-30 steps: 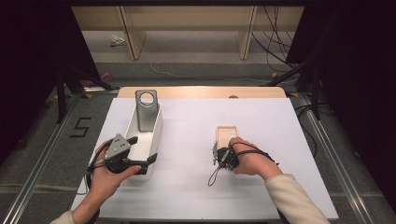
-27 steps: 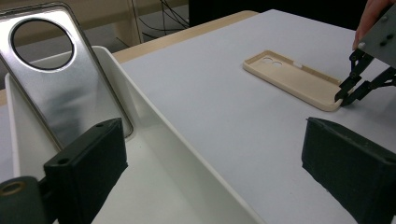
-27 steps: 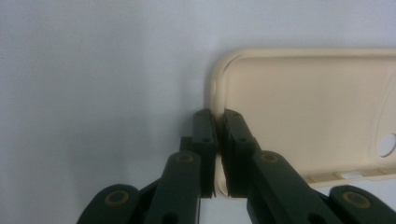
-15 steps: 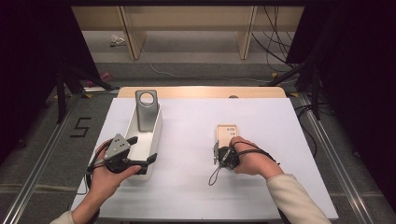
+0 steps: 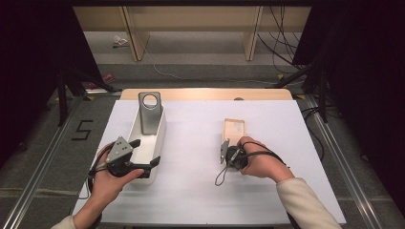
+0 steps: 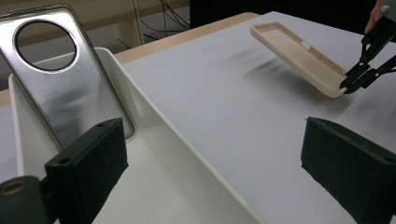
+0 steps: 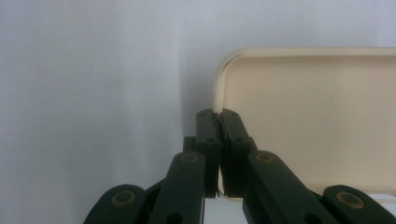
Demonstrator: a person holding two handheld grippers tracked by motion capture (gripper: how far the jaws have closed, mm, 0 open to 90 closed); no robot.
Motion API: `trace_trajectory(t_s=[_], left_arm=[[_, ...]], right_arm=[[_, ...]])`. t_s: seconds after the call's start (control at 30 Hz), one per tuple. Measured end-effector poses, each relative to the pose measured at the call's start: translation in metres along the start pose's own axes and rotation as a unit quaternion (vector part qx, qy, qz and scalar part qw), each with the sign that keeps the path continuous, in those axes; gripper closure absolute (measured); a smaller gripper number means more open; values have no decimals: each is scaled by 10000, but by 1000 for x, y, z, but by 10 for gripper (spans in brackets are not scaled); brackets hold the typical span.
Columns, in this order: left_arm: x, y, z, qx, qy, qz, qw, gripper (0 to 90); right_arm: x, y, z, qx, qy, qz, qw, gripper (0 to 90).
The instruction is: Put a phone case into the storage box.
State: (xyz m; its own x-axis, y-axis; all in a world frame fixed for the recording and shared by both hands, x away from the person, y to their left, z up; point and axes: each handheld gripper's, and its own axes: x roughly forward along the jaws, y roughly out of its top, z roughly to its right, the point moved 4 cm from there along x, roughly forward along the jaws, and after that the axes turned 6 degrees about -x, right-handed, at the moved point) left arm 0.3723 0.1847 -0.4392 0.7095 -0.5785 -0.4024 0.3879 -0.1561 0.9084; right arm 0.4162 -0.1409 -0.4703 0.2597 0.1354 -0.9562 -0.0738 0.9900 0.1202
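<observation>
- The right gripper (image 7: 219, 114) has its 2 jaws pressed together on the thin side wall of the phone case (image 5: 234, 131), near one rounded corner; the jaws have just been closing, and the rim sits pinched between them.
- The left gripper (image 5: 143, 155) has its jaws wide apart with nothing between them; its 2 black pads (image 6: 88, 158) straddle the long wall of the tray (image 5: 157, 138).
- The beige case is on the right half of the table (image 5: 200, 200). From the left gripper view, the held end (image 6: 336, 81) looks raised and the rest slopes, with a shadow on the white surface beneath it.
- A metal plate (image 5: 149, 114) with a round hole leans upright at the far end of the white tray, well apart from the case.
- Risk 1: the grip is on a narrow, flexible edge close to a corner. The case could likely swing or twist out when it is carried, because its weight hangs off to one side.
- Risk 2: the soft rim may bend and slide from the pads if the hand tilts quickly.
- Risk 3: if the case goes into the tray, it might knock the leaning plate over or catch on the tray wall.
</observation>
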Motion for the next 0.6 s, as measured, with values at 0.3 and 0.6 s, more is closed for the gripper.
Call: trace_trajectory(t_s=[0.3,0.6], left_arm=[[0,0,0,-23,4,-1,10000,67],[0,0,0,-40,7,8,10000,69]], right_arm=[[-4,-7,-2,282,-117,402,9987,883],[-4,-12,-2,576,-329,962,9931,882]])
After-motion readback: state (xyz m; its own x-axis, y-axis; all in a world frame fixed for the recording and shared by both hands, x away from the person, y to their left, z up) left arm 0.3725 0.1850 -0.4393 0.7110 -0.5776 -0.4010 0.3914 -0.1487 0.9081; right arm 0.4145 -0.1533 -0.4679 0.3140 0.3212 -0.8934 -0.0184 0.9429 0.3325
